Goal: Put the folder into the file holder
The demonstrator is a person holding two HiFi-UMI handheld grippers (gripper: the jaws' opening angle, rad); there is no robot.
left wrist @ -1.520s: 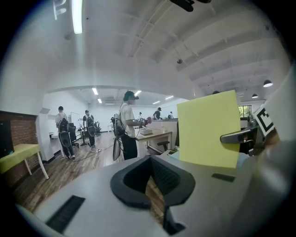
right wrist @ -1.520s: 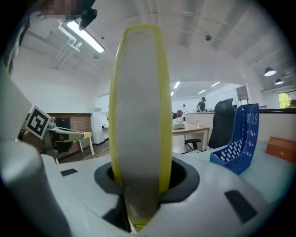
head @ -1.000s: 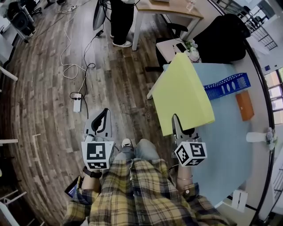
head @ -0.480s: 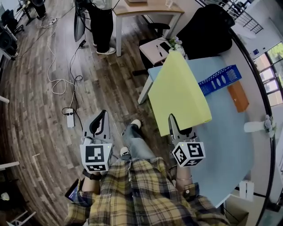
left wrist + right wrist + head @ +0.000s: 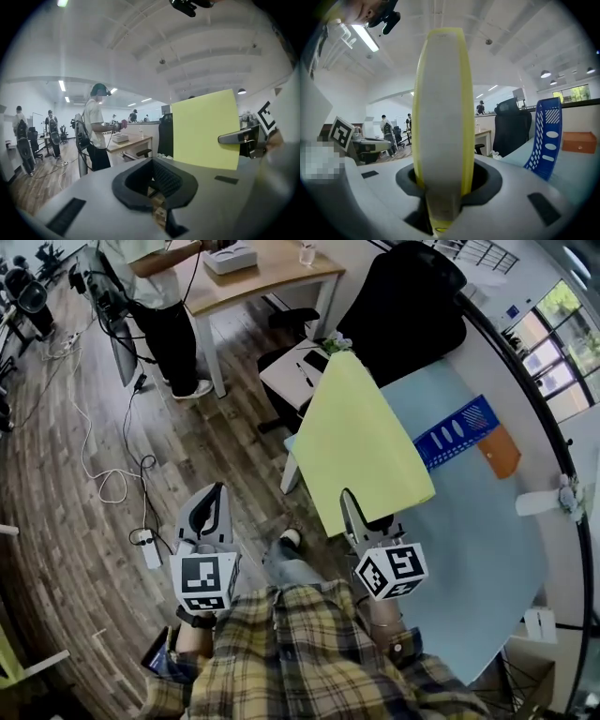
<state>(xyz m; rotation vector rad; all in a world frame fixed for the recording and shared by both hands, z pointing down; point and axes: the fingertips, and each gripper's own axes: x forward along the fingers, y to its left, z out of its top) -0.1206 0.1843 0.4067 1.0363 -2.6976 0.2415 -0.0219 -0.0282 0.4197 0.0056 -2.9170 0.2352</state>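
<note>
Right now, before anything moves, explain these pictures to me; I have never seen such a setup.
No robot here: a person in a plaid shirt holds a two-jaw gripper in each hand. One picture looks down from a head camera; the other two ride on the grippers. The right gripper is clamped on a large yellow-green folder, held in the air. The left gripper is shut and empty. On the light blue table sit a blue perforated plastic file holder and an orange-brown box.
</note>
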